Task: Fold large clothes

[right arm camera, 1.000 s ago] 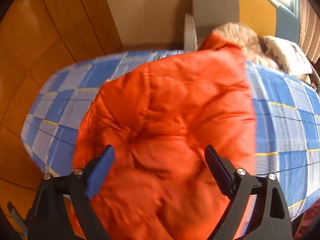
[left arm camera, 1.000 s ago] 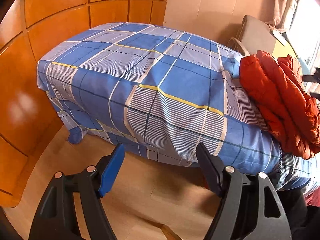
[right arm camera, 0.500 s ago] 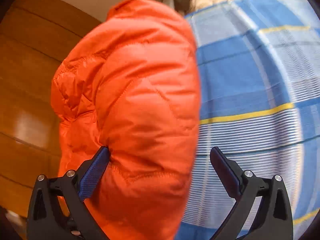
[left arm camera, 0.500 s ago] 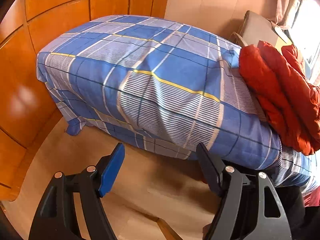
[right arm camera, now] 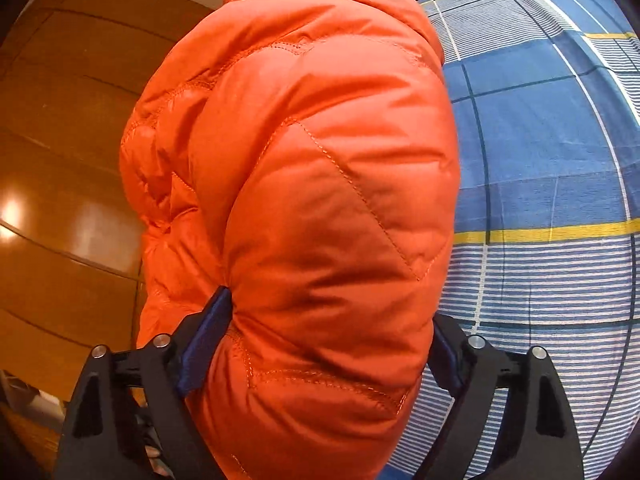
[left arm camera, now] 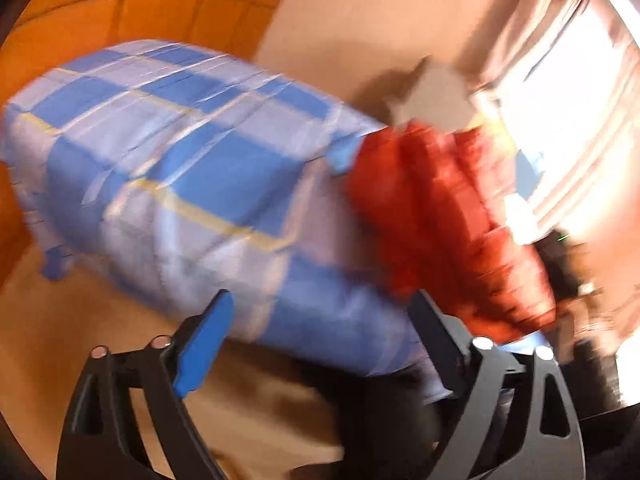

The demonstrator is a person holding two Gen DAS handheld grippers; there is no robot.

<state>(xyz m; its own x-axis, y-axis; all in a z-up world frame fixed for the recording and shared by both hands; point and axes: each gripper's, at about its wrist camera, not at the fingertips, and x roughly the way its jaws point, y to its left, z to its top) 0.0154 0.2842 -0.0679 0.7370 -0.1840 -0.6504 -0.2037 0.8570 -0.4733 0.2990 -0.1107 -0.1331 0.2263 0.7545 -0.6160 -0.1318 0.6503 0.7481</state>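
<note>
Now right gripper (right arm camera: 328, 340) fingers closing around orange jacket (right arm camera: 312, 168); left gripper (left arm camera: 320, 332) opening, empty.

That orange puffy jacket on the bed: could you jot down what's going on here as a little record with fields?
Garment: orange quilted jacket, bunched up
Surface: bed in a blue plaid sheet
Right gripper: jaws closing around a thick fold of the jacket, pads pressing into it
Left gripper: jaws opening, nothing between them, aimed at the bed's edge
Left view: blurred
Background: wooden panelling

Quilted orange jacket (right arm camera: 320, 184) looks slick, faintly shiny; checked bedsheet (right arm camera: 552, 184) matt woven cloth; wall panels (right arm camera: 60, 168) glossy, probably wood.
</note>
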